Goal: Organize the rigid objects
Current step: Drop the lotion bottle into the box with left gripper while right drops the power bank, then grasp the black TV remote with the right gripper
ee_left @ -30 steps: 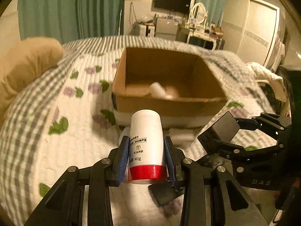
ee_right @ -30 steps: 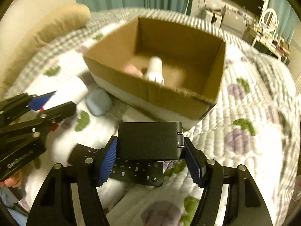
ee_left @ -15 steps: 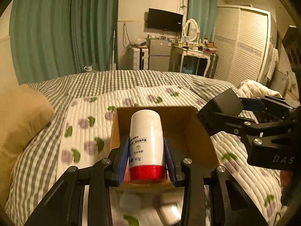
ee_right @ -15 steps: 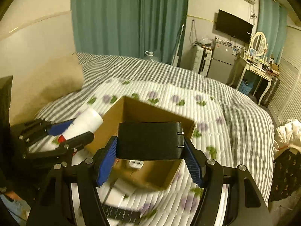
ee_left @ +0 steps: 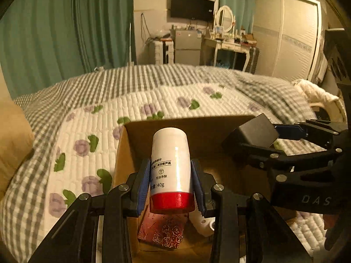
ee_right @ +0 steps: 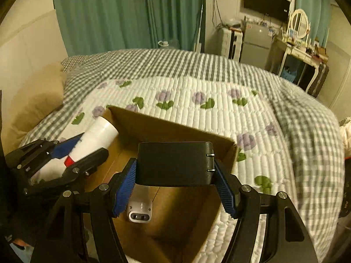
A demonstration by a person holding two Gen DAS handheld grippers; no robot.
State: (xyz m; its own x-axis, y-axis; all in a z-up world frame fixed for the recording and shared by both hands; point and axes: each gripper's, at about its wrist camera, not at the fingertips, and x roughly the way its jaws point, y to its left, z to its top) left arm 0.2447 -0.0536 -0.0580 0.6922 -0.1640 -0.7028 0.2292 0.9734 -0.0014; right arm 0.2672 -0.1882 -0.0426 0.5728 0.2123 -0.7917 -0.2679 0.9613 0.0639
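My left gripper [ee_left: 171,186] is shut on a white bottle with a red cap [ee_left: 171,171] and holds it above the open cardboard box [ee_left: 197,125]. My right gripper [ee_right: 175,184] is shut on a black power adapter [ee_right: 175,163] and holds it over the same box [ee_right: 166,125]. The adapter also shows in the left wrist view [ee_left: 252,134], and the bottle in the right wrist view [ee_right: 96,138]. Inside the box lie a pink rose-patterned item [ee_left: 164,233], a white object [ee_left: 201,223] and a small white plug-like device [ee_right: 140,212].
The box sits on a bed with a white floral quilt [ee_right: 197,92] over a grey checked blanket [ee_left: 131,79]. A tan pillow [ee_left: 11,144] lies at the left. Green curtains, a TV, a fridge, a dressing table and a wardrobe stand beyond the bed.
Both grippers rose from the bed and moved forward over the box, each keeping its object. The loose items on the quilt in front of the box have dropped out of view.
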